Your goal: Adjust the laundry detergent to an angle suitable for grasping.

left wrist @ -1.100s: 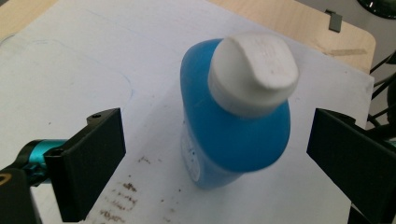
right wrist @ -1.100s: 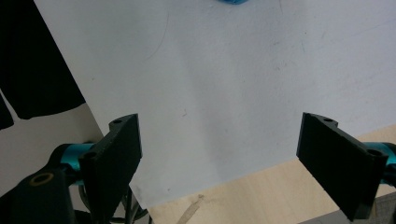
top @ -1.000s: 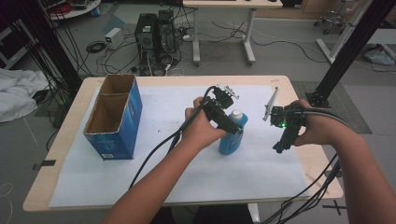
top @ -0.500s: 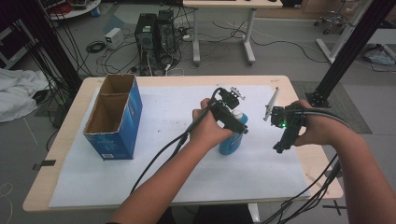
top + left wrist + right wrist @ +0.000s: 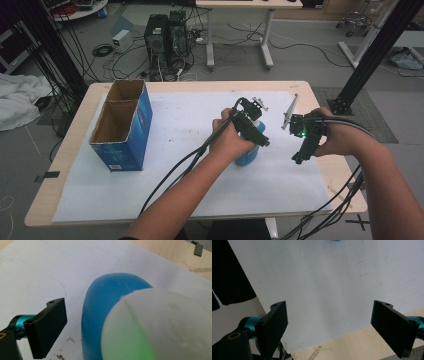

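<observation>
A blue bottle [image 5: 248, 157] with a white cap stands upright on the white paper [image 5: 180, 125] near the table's middle. My left gripper [image 5: 257, 136] hangs right over it, pointing down and to the right. From the left gripper view I look down on the white cap [image 5: 160, 325] and blue body [image 5: 100, 305]. One finger [image 5: 48, 327] stands apart from the bottle's side; the other is hidden behind the cap. My right gripper [image 5: 298, 154] is held to the right of the bottle, open over bare paper [image 5: 329, 325].
An open blue cardboard box [image 5: 122, 127] with two compartments stands at the table's left. The paper's edge and the wooden table rim [image 5: 352, 345] lie just below my right gripper. Cables trail from both grippers toward the person.
My left gripper has moved right and down, from beside the bottle to over its cap. The right gripper and the bottle have stayed put.
</observation>
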`<move>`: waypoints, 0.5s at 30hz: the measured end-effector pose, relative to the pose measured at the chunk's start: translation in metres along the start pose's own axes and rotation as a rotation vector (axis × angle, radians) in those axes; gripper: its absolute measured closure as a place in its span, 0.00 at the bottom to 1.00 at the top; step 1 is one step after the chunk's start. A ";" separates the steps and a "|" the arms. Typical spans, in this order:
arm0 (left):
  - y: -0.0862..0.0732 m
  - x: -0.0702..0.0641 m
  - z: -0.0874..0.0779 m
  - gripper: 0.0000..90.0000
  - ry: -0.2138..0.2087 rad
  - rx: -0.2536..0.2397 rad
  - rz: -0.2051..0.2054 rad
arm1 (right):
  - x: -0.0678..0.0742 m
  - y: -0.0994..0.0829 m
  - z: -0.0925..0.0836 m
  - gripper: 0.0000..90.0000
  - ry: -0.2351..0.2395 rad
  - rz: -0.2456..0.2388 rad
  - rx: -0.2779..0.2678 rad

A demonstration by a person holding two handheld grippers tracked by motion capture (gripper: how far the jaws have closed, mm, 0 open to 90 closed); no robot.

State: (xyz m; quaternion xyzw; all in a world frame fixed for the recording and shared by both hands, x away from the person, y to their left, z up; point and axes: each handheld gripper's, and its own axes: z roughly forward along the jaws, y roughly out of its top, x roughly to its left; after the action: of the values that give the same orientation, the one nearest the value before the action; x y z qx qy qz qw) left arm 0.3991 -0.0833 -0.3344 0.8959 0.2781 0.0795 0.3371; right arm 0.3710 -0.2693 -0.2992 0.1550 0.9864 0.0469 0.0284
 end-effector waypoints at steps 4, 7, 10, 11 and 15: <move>0.000 -0.001 0.000 0.09 0.006 -0.006 0.000 | -0.001 0.000 0.001 0.15 0.001 -0.002 0.002; -0.001 -0.001 0.000 0.11 0.017 -0.002 0.007 | -0.002 0.000 0.000 0.15 -0.001 0.001 0.002; -0.001 -0.002 -0.001 0.14 0.029 -0.002 0.009 | -0.002 0.001 0.001 0.15 0.000 0.005 -0.001; -0.001 -0.002 -0.001 0.16 0.031 -0.003 0.012 | -0.002 0.001 0.001 0.15 -0.002 0.007 0.001; -0.001 -0.003 -0.001 0.20 0.039 -0.001 0.021 | -0.002 0.002 0.001 0.15 -0.005 0.001 0.000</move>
State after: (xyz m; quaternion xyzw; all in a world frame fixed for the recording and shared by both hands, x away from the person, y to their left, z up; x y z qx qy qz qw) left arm 0.3961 -0.0837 -0.3343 0.8969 0.2749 0.1005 0.3314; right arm 0.3740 -0.2684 -0.3003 0.1555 0.9862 0.0467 0.0308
